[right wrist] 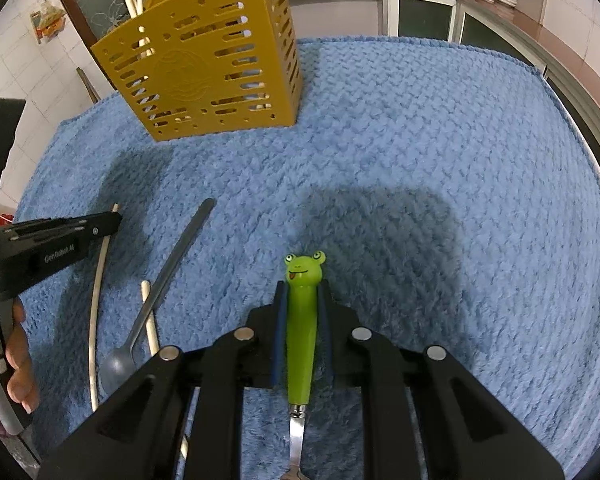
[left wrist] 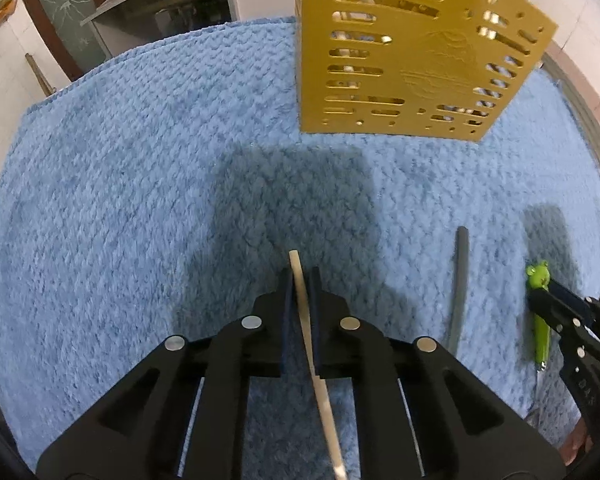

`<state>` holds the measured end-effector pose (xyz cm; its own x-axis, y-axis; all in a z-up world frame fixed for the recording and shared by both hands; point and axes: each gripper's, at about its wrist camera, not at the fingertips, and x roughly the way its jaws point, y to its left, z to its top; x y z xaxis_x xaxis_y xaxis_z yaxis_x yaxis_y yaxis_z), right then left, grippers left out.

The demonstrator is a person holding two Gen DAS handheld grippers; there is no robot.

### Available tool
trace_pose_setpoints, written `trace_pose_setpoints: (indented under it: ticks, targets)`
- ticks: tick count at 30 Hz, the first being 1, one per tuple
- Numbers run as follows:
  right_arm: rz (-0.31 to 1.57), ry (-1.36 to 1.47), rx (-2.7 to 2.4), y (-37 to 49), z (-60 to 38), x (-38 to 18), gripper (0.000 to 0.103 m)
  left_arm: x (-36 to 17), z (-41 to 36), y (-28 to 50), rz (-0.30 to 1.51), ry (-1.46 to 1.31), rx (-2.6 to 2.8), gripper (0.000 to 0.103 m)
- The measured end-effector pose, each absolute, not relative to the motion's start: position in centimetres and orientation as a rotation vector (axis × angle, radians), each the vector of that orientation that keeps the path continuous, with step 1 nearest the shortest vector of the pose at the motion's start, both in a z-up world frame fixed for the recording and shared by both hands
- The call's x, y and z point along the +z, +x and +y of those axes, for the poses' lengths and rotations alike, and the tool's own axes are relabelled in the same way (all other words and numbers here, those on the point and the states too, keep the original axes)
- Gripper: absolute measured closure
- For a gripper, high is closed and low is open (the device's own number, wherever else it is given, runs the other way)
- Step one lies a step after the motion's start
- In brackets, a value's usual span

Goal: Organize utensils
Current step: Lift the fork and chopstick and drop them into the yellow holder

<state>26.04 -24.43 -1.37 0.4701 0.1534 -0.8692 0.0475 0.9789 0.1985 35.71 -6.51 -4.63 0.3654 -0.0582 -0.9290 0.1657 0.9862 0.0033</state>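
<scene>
Left gripper (left wrist: 302, 280) clamped on a pale wooden chopstick (left wrist: 306, 320), pads pressing both sides of it, stick running between the fingers with its tip poking out just past the fingertips toward the far side. Right gripper (right wrist: 303, 292) clenched on a green frog-handled utensil (right wrist: 300, 340), frog head sticking out beyond the fingertips, metal shank trailing back under the gripper body; its working end is cut off at the near edge, type cannot tell. Both grippers angled down over a blue towel (right wrist: 440, 160) that covers the work surface. Between the two grippers, lying on the towel: a grey spoon (right wrist: 160, 288), bowl near, handle pointing far. Crossing under the spoon's handle, a second pale chopstick (right wrist: 150, 320). In the right wrist view the left gripper comes in from the left edge, a person's hand (right wrist: 18, 364) on its grip. Yellow slotted utensil holder (left wrist: 412, 52) stands upright at the far side of the towel, well apart from both grippers; pale sticks show inside it through the slots and above its rim. Kitchen counter and cabinets behind, beyond the towel's far edge.
</scene>
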Motion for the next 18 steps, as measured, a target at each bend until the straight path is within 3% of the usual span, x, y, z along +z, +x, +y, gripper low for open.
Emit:
trace_pose_setpoints:
  ticks: [5, 18]
  targets:
    - [0.982, 0.222, 0.051, 25.0, -25.1, 1.0, 0.087, -2.1, -6.2, 33.5, 1.080, 0.068, -0.205, 0.097]
    - [0.478, 0.281, 0.068, 23.5, -25.5, 10.2, 0.087, 7.8, -6.0, 31.0, 0.632, 0.033, -0.330, 0.099]
